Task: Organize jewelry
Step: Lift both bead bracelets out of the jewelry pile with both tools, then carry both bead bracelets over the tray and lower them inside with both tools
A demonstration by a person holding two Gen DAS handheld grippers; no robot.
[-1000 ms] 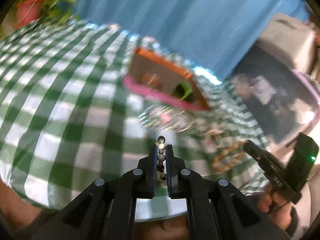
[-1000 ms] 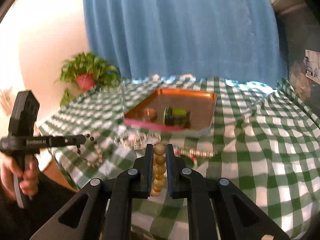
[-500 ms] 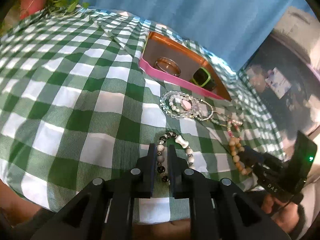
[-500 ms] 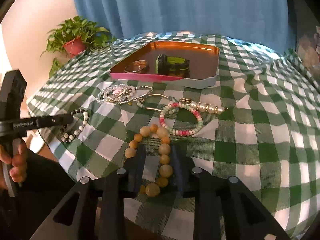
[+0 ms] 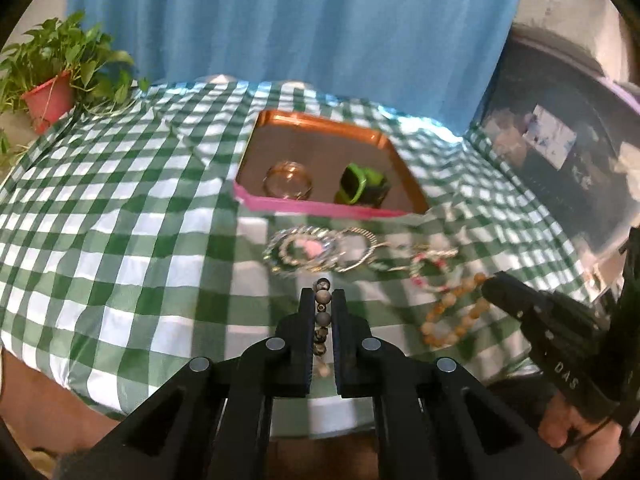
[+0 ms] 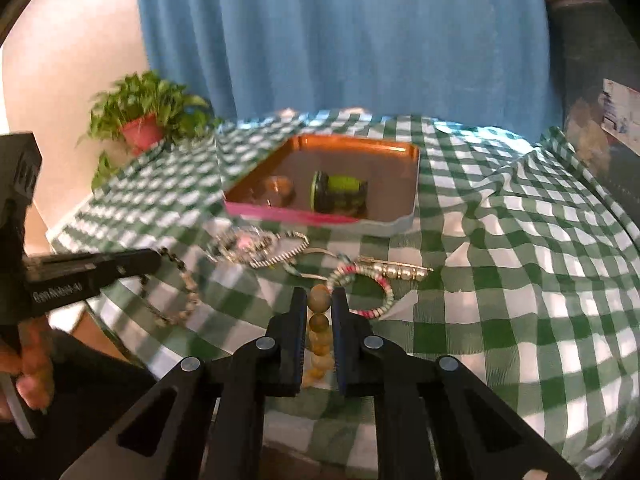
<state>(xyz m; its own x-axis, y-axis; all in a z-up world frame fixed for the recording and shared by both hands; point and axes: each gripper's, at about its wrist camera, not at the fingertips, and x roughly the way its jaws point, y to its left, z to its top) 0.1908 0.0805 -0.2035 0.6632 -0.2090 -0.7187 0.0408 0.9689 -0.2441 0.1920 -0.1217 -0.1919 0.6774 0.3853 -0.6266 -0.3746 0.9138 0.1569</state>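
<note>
Left gripper (image 5: pixel 323 307) fingers pinching dark beaded bracelet (image 5: pixel 322 317), right gripper (image 6: pixel 319 307) fingers pinching wooden bead bracelet (image 6: pixel 319 322), copper tray (image 6: pixel 404 148) at 12 o'clock on checked surface (image 6: pixel 520 280)

You looked low from the near table edge in both views, facing the blue curtain (image 5: pixel 300 20). Your left camera sat left of the right one; both shared the tray (image 5: pixel 320 132) (image 6: pixel 360 144), the checked cloth (image 5: pixel 120 220) and the plant (image 6: pixel 144 120).
</note>
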